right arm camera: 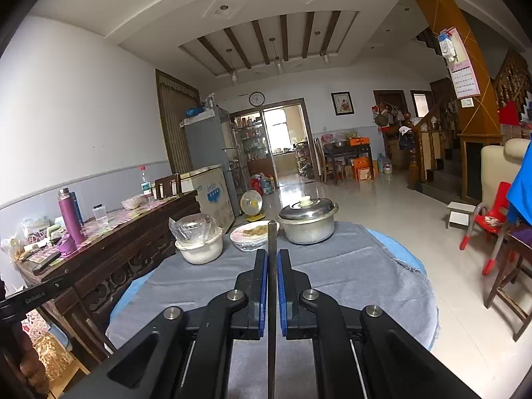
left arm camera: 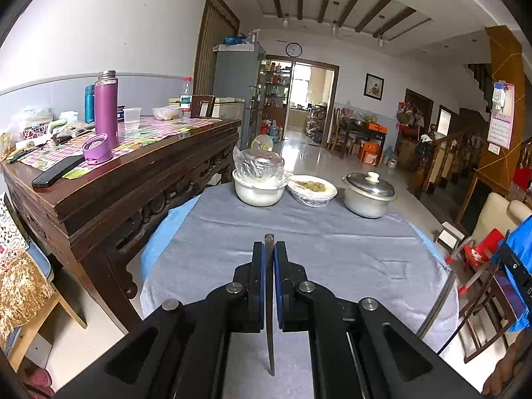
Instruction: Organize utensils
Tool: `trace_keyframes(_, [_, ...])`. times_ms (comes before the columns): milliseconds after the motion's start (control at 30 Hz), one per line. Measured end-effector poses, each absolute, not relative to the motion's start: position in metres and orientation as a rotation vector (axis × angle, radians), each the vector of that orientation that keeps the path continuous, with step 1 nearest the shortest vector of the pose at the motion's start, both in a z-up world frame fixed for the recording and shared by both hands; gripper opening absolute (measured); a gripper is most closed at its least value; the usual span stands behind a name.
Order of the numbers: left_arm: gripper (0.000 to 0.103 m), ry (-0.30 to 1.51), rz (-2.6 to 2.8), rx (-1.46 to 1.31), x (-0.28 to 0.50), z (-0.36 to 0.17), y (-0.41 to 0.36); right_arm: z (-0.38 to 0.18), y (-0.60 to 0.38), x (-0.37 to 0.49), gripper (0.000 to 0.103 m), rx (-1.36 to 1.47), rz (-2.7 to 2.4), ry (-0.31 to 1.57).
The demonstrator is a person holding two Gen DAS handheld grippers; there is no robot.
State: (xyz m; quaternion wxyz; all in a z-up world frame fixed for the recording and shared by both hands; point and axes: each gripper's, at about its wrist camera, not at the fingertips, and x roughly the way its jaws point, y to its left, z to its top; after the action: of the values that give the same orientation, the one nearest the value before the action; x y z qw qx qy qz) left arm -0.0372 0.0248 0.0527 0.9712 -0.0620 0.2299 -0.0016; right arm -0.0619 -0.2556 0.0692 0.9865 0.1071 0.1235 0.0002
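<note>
Both tools carry a utensil above the round table as I steer them from afar. Nearest, at six o'clock in the left wrist view, the left tool (left arm camera: 269,249) is clamped on a thin metal utensil (left arm camera: 270,326) seen edge-on, its slim end hanging back toward the camera and its blunt tip poking just past the pads. In the right wrist view, the right tool (right arm camera: 272,256) likewise pinches a straight metal utensil (right arm camera: 272,299), its tip reaching up toward twelve o'clock. Which kind of utensil each one is I cannot tell from this angle.

Below both lies the grey cloth (left arm camera: 299,232) covering the table (right arm camera: 412,259), bare in its near half. Farther on, at twelve o'clock, stand a white bowl (left arm camera: 257,193) holding a plastic-wrapped dish, a wrapped plate of food (left arm camera: 311,191) and a lidded metal pot (left arm camera: 369,196) toward one o'clock. At ten o'clock a dark wooden sideboard (left arm camera: 133,179) bears a purple flask (left arm camera: 106,109) and a phone (left arm camera: 56,174).

My worry: each grip is a narrow pinch on smooth metal, so either utensil could pivot or slide out during a quick swing. No rack or holder is in view, and a reach forward risks knocking the wrapped plate or the pot's lid.
</note>
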Motion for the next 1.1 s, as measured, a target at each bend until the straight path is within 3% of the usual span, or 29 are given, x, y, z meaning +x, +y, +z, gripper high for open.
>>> trace_keyframes(1100, [0.005,0.434,-0.083,-0.126,-0.074,0.086,0.009,0.099,-0.252,-0.113,0.006,0.225,0.050,0.088])
